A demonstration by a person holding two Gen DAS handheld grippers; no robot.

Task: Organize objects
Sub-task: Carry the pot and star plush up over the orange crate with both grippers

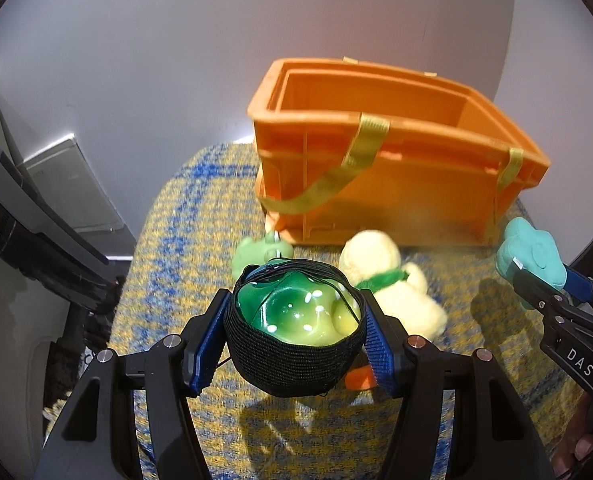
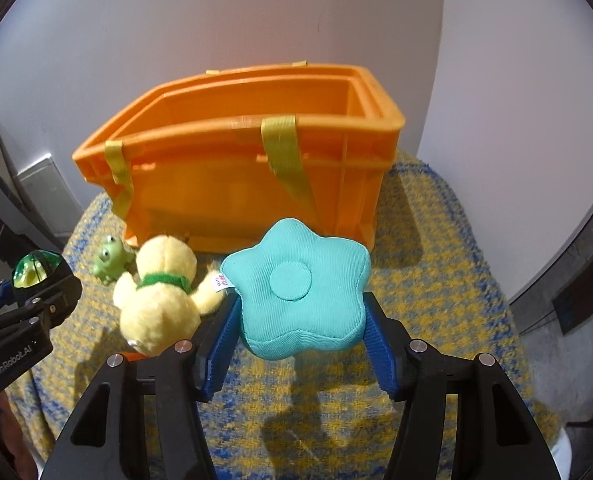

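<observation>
While both views show toys held off the cloth, we list each in turn.

Left view, left hand-held gripper (image 1: 294,326): we see its blue pads pinching a green ball (image 1: 296,312) in black netting, held above the bench (image 1: 184,216).
Left view, ball handling: we judge it glossy and squashy; the netting gives grip, so hold it across the middle.
Left view, crate (image 1: 396,160): orange, open-topped, standing behind the toys with yellow straps draped over its wall.
Right view, right hand-held gripper (image 2: 300,334): we see it pinching a teal star (image 2: 296,280) by its lower lobes.
Right view, star handling: we judge it light, soft and stuffed; squeeze the body, not a tip.
Right view, toys lying on the cloth: a duck (image 2: 160,296) and a frog (image 2: 110,258), just in front of the crate.
</observation>
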